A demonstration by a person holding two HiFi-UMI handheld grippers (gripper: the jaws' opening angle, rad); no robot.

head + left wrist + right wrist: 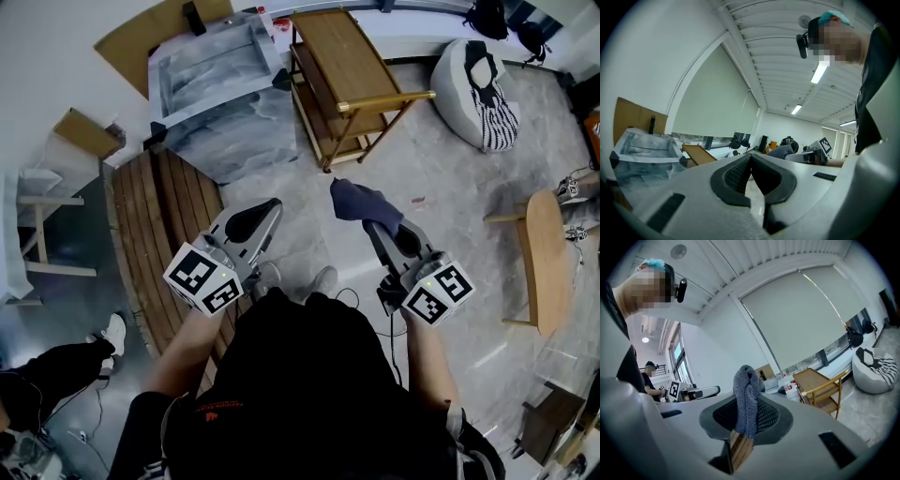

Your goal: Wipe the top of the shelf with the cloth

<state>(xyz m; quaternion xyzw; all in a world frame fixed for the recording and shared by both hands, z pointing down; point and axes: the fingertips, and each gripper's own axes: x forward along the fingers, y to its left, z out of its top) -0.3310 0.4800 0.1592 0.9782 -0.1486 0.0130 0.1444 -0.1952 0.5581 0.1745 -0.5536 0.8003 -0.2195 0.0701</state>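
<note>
Well, head view, shelf: a two-tier wooden shelf with a brass-coloured rail stands at the upper centre of the frame.
Head view, cloth: a crumpled blue-grey knitted cloth sits at the tip of the right gripper at mid-frame, lower in the picture than the shelf and well apart from it.
Head view, left gripper: left of centre, over the grey floor, just beside a round slatted wooden platform.
Head view, surroundings: a grey marbled open box at upper left, touching the shelf's corner; a white beanbag with black stripes at upper right.
Left gripper view, claw: the left gripper has its claw pressed together at the tips, with nothing between.
Left gripper view, background: the shelf at lower left; the cloth right of centre.
Right gripper view, claw: the right gripper is pinching the cloth, which stands up in a fold at the frame's centre.
Right gripper view, shelf: the shelf is right of centre, apart from the cloth.
</note>
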